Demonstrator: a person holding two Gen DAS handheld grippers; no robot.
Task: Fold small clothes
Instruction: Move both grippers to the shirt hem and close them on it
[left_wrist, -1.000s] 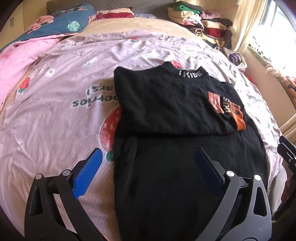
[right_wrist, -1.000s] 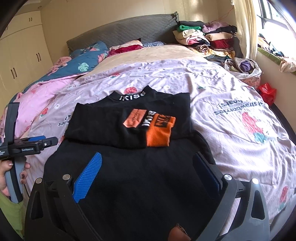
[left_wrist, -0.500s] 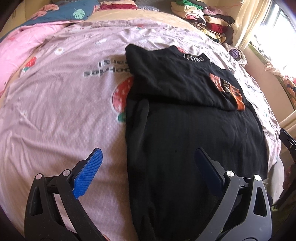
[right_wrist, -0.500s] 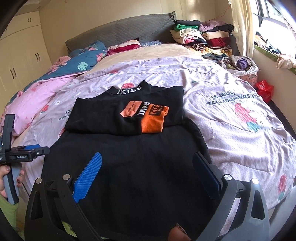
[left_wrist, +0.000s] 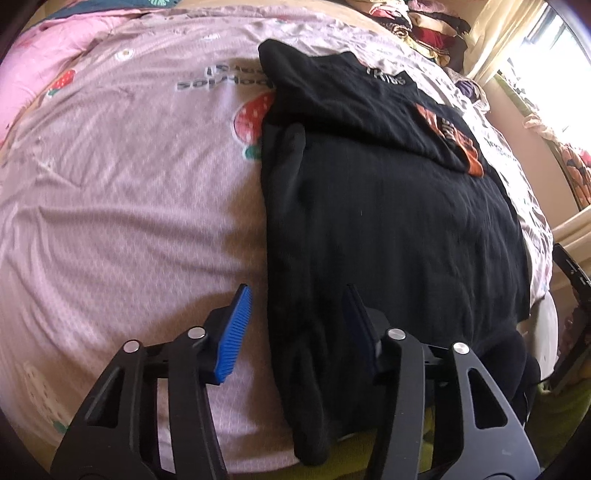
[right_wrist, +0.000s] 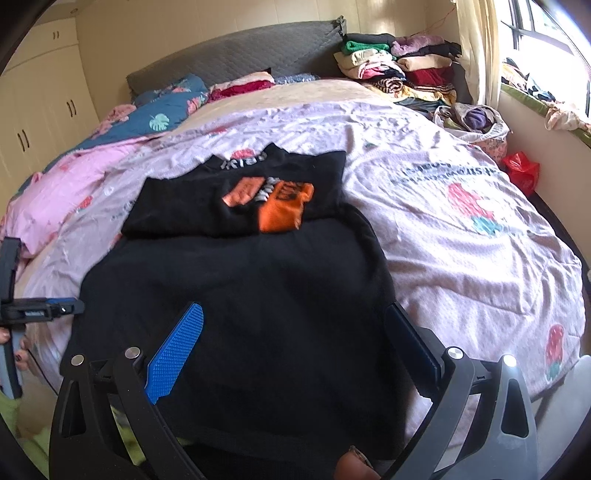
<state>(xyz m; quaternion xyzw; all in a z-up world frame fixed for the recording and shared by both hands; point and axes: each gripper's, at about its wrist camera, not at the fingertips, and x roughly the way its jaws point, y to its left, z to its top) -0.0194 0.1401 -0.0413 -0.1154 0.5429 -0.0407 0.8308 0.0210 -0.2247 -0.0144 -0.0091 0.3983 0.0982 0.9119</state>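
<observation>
A black top (left_wrist: 388, 206) with an orange print (right_wrist: 280, 206) lies flat on the lilac bedspread (left_wrist: 129, 192), its upper part folded down over the body. In the left wrist view my left gripper (left_wrist: 297, 295) is open, its fingers either side of the garment's left edge near the hem. In the right wrist view my right gripper (right_wrist: 295, 325) is open above the lower part of the black top (right_wrist: 240, 314), near its right edge. The left gripper (right_wrist: 40, 312) shows at the far left of that view.
A stack of folded clothes (right_wrist: 402, 74) sits at the bed's far right corner. Pink and blue quilts (right_wrist: 110, 140) lie along the left side. A grey headboard (right_wrist: 236, 59) stands behind. A red bag (right_wrist: 521, 171) lies on the floor at right, under the window.
My left gripper has moved down to the garment's left edge near the hem, and its fingers have narrowed. My right gripper has drawn back slightly toward the hem.
</observation>
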